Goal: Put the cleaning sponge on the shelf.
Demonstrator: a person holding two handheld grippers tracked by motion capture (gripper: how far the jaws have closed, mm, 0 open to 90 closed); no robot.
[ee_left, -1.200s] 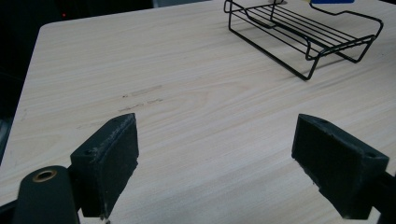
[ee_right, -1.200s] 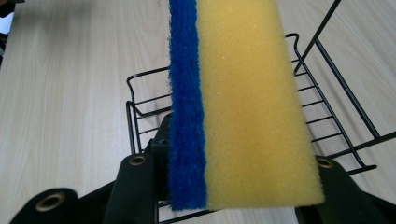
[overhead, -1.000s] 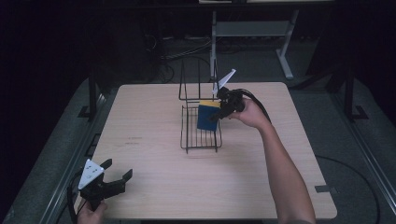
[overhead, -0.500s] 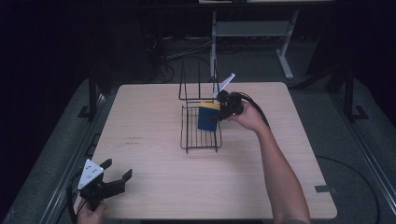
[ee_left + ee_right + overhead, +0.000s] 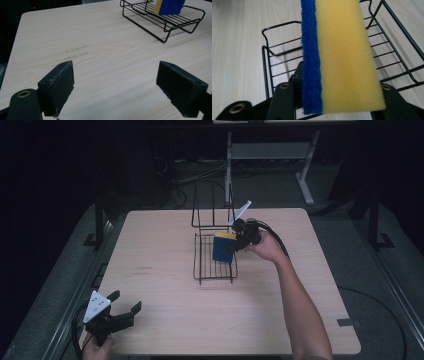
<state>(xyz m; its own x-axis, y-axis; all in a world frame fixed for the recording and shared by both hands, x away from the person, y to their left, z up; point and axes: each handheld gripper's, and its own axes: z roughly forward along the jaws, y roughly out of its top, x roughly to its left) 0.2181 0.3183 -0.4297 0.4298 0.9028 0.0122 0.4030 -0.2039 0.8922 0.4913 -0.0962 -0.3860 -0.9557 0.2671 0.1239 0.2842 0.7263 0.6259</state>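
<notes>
1. Yellow foam with a blue scouring layer down one side: that is the sponge (image 5: 342, 55) we see held on edge between the jaws of the right claw (image 5: 234, 245). In the right gripper view the jaws press on its two broad faces, closed firmly on it.
2. From the high view the sponge (image 5: 223, 248) sits over the far right part of the black wire rack (image 5: 215, 265), blue face toward the person, yellow edge on top. Whether its lower edge touches the wires we cannot tell.
3. The rack's low tray lies near the middle of the table (image 5: 165, 240), and its tall wire back rises at the far end. In the right gripper view the tray's bars (image 5: 282, 62) run beneath and behind the sponge.
4. The right hand (image 5: 267, 246) grips the claw just to the right of the rack, forearm reaching in from the near edge.
5. The left claw (image 5: 122, 312) rests at the near left corner of the table, well apart from the rack. Its jaws stand wide apart with nothing between them, bare light wood (image 5: 112, 65) showing in the gap.
</notes>
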